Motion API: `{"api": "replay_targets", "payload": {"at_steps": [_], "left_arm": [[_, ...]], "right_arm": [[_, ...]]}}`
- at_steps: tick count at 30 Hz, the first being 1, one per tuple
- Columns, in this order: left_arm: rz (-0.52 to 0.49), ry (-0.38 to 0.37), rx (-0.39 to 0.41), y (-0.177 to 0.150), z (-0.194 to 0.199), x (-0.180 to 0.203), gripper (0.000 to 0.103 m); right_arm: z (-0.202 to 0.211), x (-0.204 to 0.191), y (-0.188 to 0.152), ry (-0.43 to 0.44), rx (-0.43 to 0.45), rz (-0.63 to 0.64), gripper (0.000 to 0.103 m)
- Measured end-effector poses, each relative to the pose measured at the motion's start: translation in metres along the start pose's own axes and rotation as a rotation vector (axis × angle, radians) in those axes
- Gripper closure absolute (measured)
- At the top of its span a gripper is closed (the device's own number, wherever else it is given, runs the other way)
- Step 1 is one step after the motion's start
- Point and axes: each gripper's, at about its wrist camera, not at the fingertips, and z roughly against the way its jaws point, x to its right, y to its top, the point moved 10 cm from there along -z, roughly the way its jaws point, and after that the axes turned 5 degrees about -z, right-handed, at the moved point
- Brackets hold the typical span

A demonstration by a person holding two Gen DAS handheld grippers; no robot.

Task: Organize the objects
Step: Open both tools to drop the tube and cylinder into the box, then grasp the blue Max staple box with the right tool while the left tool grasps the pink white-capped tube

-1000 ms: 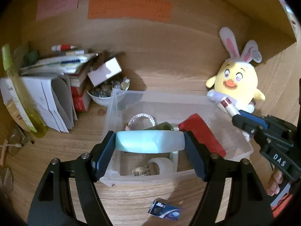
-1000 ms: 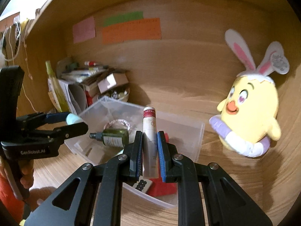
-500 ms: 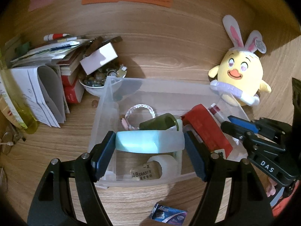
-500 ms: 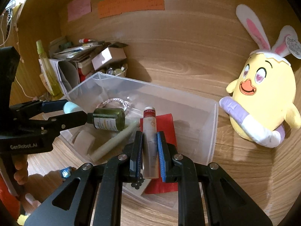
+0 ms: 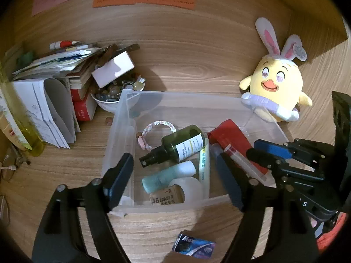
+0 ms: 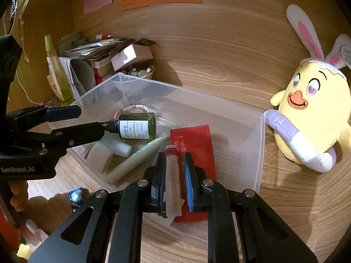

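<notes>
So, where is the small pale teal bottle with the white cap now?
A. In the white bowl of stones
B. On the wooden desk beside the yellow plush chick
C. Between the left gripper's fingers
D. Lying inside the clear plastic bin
D: the teal bottle lies on the floor of the clear plastic bin, below the opening left gripper, whose fingers hold nothing.

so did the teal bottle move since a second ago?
Yes. The teal bottle, earlier clamped in the left claw above the clear bin, now lies inside it beside the green spray bottle; the jaws are opening, nothing between them.
</notes>
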Motion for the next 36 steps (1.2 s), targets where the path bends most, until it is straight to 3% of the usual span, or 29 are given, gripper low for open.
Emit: {"api": "replay_targets", "payload": {"at_steps": [8, 13, 28, 36], "left_arm": [[-0.001, 0.015, 0.042, 0.000, 0.024, -0.002, 0.012], [-0.006, 0.039, 0.068, -0.002, 0.039, -0.005, 0.006], [0.013, 0.047, 0.011, -0.044, 0.058, -0.017, 0.004], [0.035, 0.105, -0.023, -0.075, 0.067, -0.037, 0.004]], "right_arm": [[0.018, -0.001, 0.004, 0.005, 0.040, -0.017, 0.056], [0.033, -0.008, 0.003, 0.026, 0.061, -0.009, 0.033], [0.068, -0.028, -0.006, 0.046, 0.105, 0.020, 0.028], [0.068, -0.062, -0.025, 0.123, 0.077, 0.050, 0.028]]}}
